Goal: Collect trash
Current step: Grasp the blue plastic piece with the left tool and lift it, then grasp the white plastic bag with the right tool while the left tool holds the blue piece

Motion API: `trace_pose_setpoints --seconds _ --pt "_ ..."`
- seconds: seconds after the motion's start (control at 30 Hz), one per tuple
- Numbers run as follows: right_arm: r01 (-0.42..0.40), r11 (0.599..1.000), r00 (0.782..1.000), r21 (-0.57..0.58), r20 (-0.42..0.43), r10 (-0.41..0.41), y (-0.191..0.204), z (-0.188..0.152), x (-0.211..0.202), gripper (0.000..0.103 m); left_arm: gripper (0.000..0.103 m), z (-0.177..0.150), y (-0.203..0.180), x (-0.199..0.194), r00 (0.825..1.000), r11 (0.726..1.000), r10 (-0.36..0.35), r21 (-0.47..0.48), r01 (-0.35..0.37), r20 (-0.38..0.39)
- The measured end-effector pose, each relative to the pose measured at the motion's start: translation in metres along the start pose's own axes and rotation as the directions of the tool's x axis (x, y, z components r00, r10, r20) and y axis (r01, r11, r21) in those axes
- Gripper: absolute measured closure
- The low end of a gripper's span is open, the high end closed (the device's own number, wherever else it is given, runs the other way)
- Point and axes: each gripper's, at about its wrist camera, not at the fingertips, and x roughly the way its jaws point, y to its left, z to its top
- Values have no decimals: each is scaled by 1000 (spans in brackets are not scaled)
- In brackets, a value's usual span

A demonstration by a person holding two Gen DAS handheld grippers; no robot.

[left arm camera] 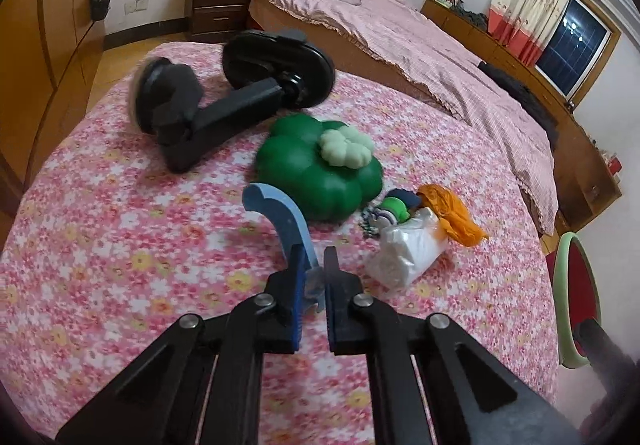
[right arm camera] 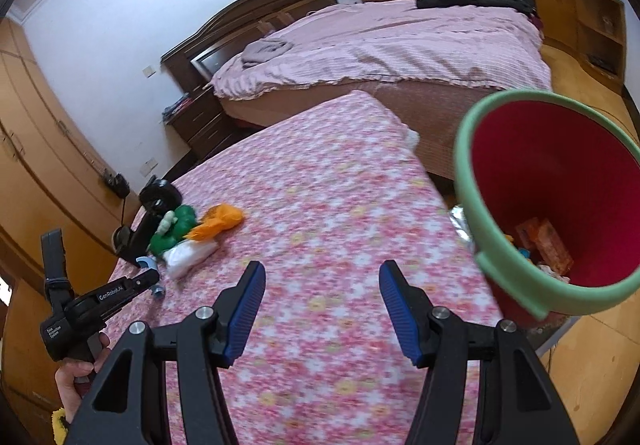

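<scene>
Blue foam, a curved crescent-shaped scrap (left arm camera: 276, 221), stood up from the left tool (left arm camera: 314, 265), whose jaws were clenched on its lower end, with something pale grey and translucent also caught low between the pads. The scrap looked light, stiff, clean-edged and thick for its size. It was held just above the pink floral cloth of the surface (left arm camera: 120, 245), near the edge closest to the person.

Risk, as judged: the grip sat only on the scrap's tail, so a quick swing toward the bin could lever it loose and drop it short, onto the cloth or the floor. The bin (right arm camera: 472, 181), red inside with a pale green rim, stood well apart, off the far side of the surface, already holding some orange packaging; a light piece released above the rim could miss it.

Just beyond the scrap lay more litter: a crumpled white plastic bag (left arm camera: 404, 253), an orange bag (left arm camera: 452, 217), and a small green and blue bundle (left arm camera: 394, 209). A green cushion-like toy (left arm camera: 320, 173) and a black stand (left arm camera: 216, 105) lay near; a careless sweep could take those too.

The right tool (right arm camera: 322, 309) hung released and empty over bare cloth.
</scene>
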Motion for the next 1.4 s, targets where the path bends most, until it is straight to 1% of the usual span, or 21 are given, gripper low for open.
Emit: trace_pose_setpoints --seconds 0.2,0.33,0.4,0.6,0.83,0.9,1.0,1.1,1.23,1.3,1.33,1.37,1.4 --pt "-30 999 999 -35 -28 29 32 1 16 41 96 12 27 -29 998 999 7 -32 -5 58" --pt "-66 997 996 -51 -57 63 58 1 28 40 96 20 43 -40 997 999 29 -37 -26 77" --pt "-74 995 995 -67 -66 70 71 1 35 39 96 22 52 -42 997 999 29 -43 -26 78" --pt "-75 993 993 -95 -102 65 108 1 63 38 96 22 73 -37 997 998 2 -61 3 77" --pt "-43 991 990 -129 -136 25 144 -1 105 34 96 17 82 -31 996 996 -52 -66 56 72" --pt "-35 990 989 -137 -147 14 149 -2 115 34 96 17 82 -30 995 996 -69 -58 73 75" --pt "-17 991 988 -131 -152 -3 155 -2 130 34 96 15 82 -30 994 996 -68 -47 73 87" --pt "-6 995 990 -101 -139 -9 154 -2 140 34 96 13 81 -29 993 995 -94 -37 97 73" --pt "0 999 990 -44 -143 -6 148 -3 148 34 96 12 79 -29 993 994 -105 -14 106 59" --pt "4 999 991 -48 -135 -11 147 -4 146 36 96 12 78 -31 991 993 -116 -14 117 59" --pt "10 999 991 -52 -134 -17 147 -4 146 40 96 11 77 -31 991 992 -121 -14 122 60" --pt "18 998 990 -64 -138 -27 147 -5 146 48 96 10 77 -32 990 992 -127 -15 128 60" --pt "19 997 990 -69 -139 -28 146 -7 145 50 96 9 76 -32 989 991 -132 -17 133 60"
